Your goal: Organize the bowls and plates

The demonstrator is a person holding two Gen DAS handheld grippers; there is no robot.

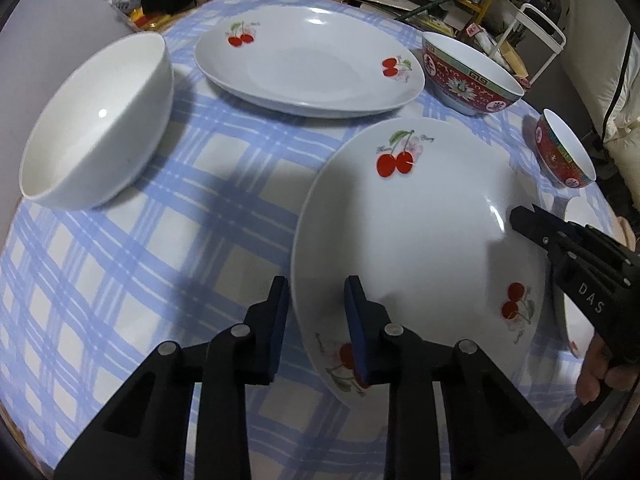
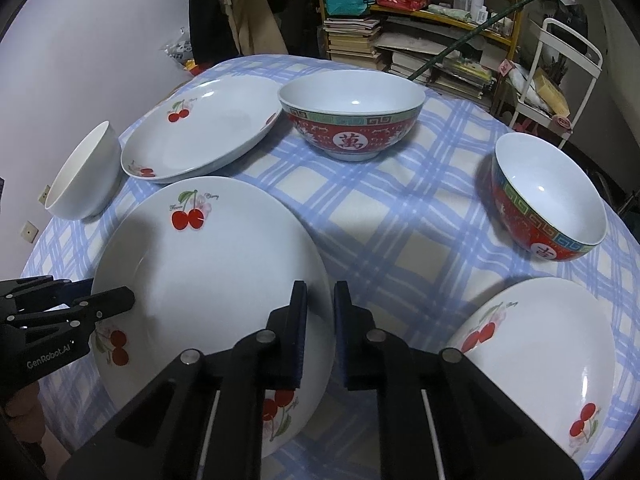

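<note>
A white cherry-print plate (image 1: 420,240) (image 2: 208,280) lies on the blue checked tablecloth (image 1: 120,280) between both grippers. My left gripper (image 1: 316,320) straddles its left rim: one finger sits inside the plate, the other outside, and a strip of cloth shows between the outer pad and the rim. My right gripper (image 2: 321,328) is shut on the opposite rim, its pads tight on the edge. Each gripper also shows in the other view, the right gripper (image 1: 524,220) and the left gripper (image 2: 120,300).
A plain white bowl (image 1: 92,128) stands at the left and a second cherry plate (image 1: 308,64) behind. A large red bowl (image 2: 352,120) and a smaller red bowl (image 2: 548,200) stand further right. A third cherry plate (image 2: 540,368) lies near right. Cluttered shelves (image 2: 360,32) stand beyond the table.
</note>
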